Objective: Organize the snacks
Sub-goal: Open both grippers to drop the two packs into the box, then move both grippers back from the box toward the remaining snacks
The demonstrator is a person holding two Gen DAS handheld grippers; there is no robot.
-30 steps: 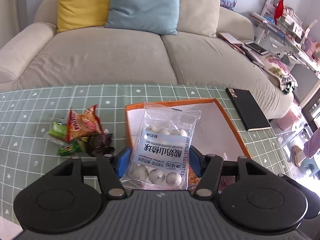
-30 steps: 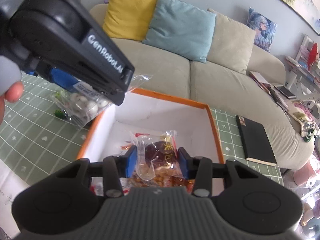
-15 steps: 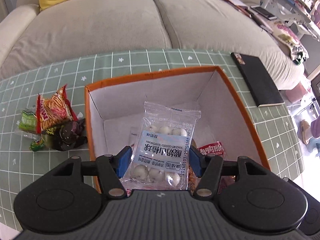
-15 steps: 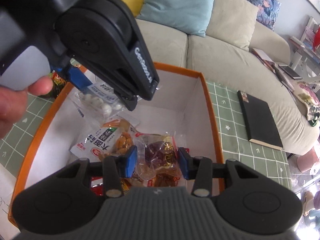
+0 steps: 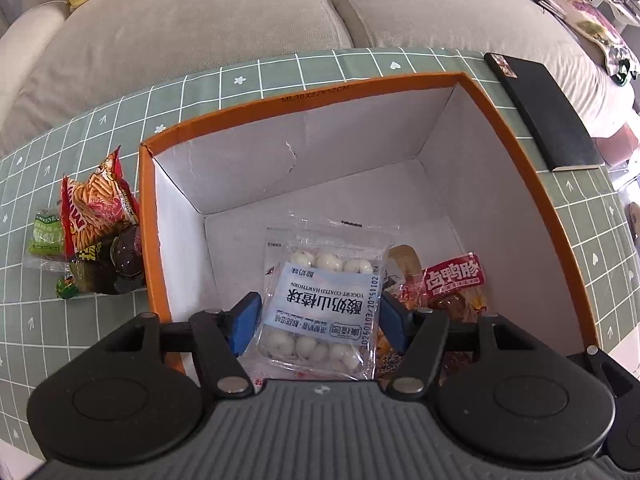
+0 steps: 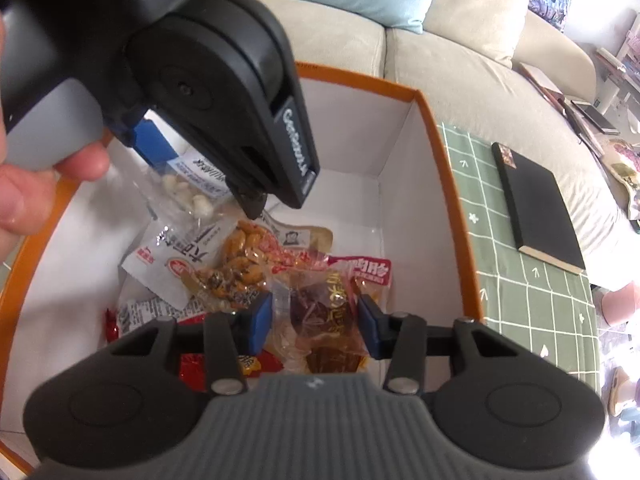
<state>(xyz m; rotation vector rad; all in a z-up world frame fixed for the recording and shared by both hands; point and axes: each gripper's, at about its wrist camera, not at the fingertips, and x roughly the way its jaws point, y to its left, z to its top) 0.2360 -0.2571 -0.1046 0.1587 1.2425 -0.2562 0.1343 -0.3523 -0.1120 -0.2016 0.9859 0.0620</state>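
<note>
Both grippers have now dipped inside the orange box (image 5: pixel 532 184), the left gripper (image 5: pixel 318 318) pinching the yogurt-ball packet (image 5: pixel 326 292) and the right gripper (image 6: pixel 316 322) pinching a dark wrapped snack (image 6: pixel 324 312), so release comes next.

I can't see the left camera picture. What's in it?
The left gripper holds a clear bag of white yogurt balls over an orange box with snacks inside. More snack packets lie on the green tablecloth beside it.
</note>
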